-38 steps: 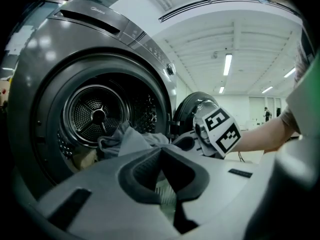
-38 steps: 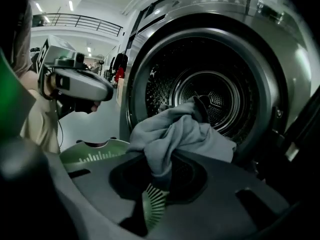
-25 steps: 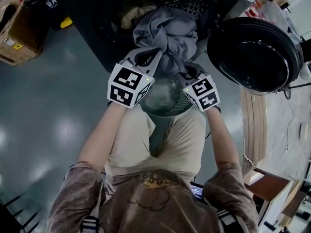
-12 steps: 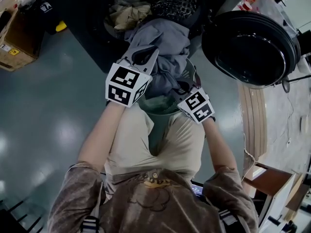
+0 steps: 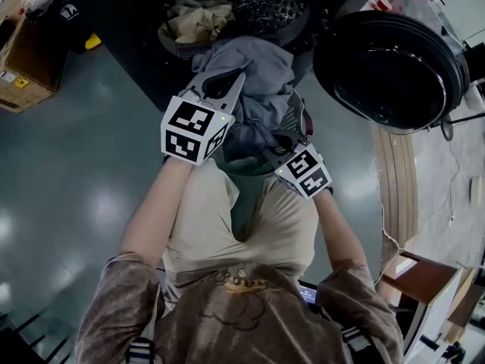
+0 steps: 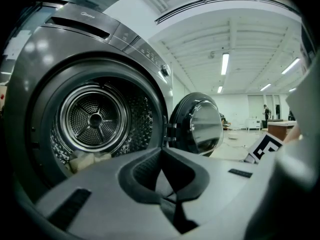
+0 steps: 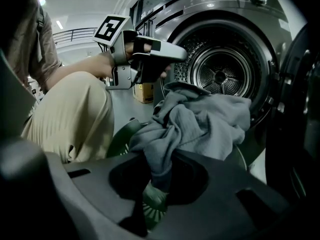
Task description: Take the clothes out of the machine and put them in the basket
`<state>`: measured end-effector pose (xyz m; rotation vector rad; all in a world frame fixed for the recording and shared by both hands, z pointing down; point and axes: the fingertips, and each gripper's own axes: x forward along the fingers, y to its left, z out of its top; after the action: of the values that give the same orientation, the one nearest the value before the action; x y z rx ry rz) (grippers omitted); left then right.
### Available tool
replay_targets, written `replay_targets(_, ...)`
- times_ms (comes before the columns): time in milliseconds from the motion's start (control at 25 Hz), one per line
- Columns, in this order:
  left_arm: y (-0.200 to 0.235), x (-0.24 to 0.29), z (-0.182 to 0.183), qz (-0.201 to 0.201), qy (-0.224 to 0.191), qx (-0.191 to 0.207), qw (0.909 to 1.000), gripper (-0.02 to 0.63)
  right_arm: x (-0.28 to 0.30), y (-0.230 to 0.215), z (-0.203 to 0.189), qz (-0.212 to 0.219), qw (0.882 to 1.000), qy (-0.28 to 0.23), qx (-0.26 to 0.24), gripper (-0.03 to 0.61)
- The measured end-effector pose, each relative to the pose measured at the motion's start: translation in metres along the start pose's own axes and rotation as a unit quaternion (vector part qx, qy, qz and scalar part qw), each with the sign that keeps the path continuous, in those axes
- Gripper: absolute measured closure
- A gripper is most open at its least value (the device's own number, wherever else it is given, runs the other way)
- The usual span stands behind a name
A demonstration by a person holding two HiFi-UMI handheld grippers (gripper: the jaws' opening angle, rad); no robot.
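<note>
A grey garment (image 5: pixel 258 74) (image 7: pixel 200 124) hangs in a bunch between the washing machine drum (image 5: pixel 261 2) and a green basket (image 5: pixel 250 165) (image 7: pixel 120 134). My right gripper (image 5: pixel 279 141) (image 7: pixel 157 184) is shut on a fold of it, just over the basket's mesh. My left gripper (image 5: pixel 231 82) (image 6: pixel 167 196) is held level in front of the drum (image 6: pixel 95 119), jaws together with nothing showing between them; it sits just above the garment. Beige clothes (image 5: pixel 189 17) (image 6: pixel 87 160) lie inside the drum.
The round machine door (image 5: pixel 390 67) (image 6: pixel 200 124) stands open to the right. The person's beige trousers (image 7: pixel 75 119) are close behind the basket. A cardboard box (image 5: pixel 26 51) stands at far left and wooden furniture (image 5: pixel 405 279) at the lower right.
My right gripper has come down and back toward the person with the grey garment, which has sunk toward the basket. The left gripper has stayed where it was.
</note>
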<state>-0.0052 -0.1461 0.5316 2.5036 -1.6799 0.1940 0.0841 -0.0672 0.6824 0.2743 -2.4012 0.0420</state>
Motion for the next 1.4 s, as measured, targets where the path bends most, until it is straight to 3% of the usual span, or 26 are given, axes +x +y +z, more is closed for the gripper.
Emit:
replay_targets(280, -0.005, 0.002, -0.001, -0.006, 0.002, 0.001, 1.0000, 0.606, 0.005, 0.001, -0.006, 0.008, 1.000, 0.006, -0.004, 0.490)
replay_targets(440, -0.004, 0.003, -0.001, -0.006, 0.002, 0.000, 1.0000, 0.606, 0.010, -0.002, -0.012, -0.001, 1.000, 0.021, -0.010, 0.375)
replay_targets(680, -0.002, 0.003, -0.002, -0.006, 0.002, -0.004, 1.0000, 0.606, 0.012, -0.010, -0.014, -0.012, 1.000, 0.017, 0.001, 0.262)
replay_targets(840, -0.001, 0.003, -0.001, -0.007, 0.000, -0.007, 1.0000, 0.606, 0.008, -0.021, 0.003, -0.016, 0.999, -0.020, 0.034, 0.238)
replay_targets(1200, 0.001, 0.002, -0.001, -0.007, -0.003, -0.014, 0.9999, 0.606, 0.023, -0.033, 0.020, -0.014, 0.999, -0.031, 0.031, 0.232)
replay_targets(1400, 0.003, -0.001, -0.001, -0.005, -0.008, -0.016, 0.9998, 0.606, 0.039, -0.052, 0.048, -0.015, 0.998, -0.050, 0.019, 0.230)
